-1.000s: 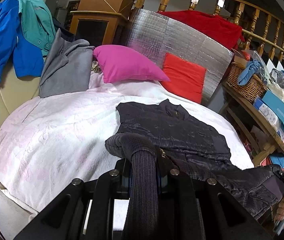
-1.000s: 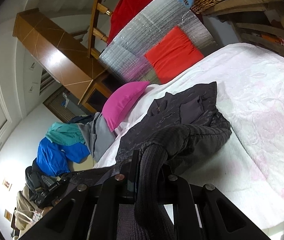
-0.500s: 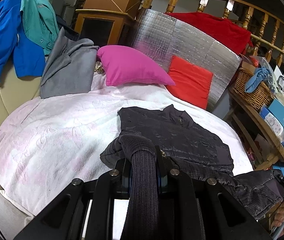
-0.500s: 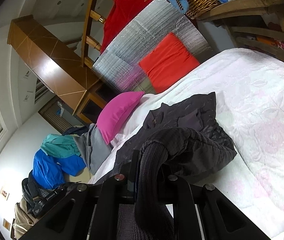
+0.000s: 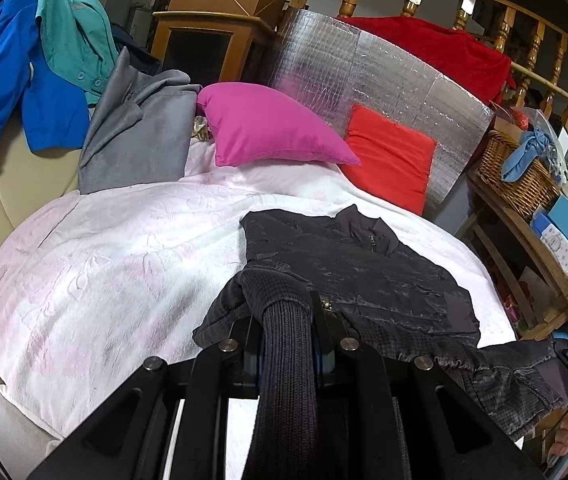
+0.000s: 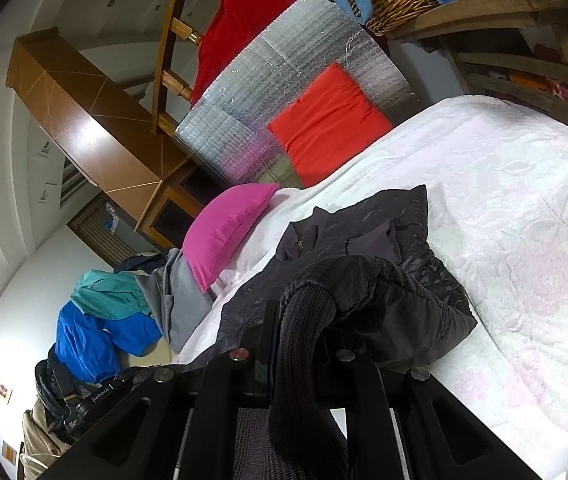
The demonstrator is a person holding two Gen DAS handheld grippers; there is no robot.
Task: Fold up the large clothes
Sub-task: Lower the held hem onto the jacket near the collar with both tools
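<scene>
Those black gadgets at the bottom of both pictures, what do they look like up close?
Each is a matte black handheld device. The left gripper and right gripper both show angular black plastic arms with cut-out openings, joined by round silver bolt heads, and a bluish part between the arms. At the left wrist view's right edge, the other device shows white lettering, partly cut off.

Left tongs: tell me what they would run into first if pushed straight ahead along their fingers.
The left tongs, shut on a ribbed cuff, point at the dark jacket's body on the white blanket. That would likely come first; depth is uncertain.
</scene>
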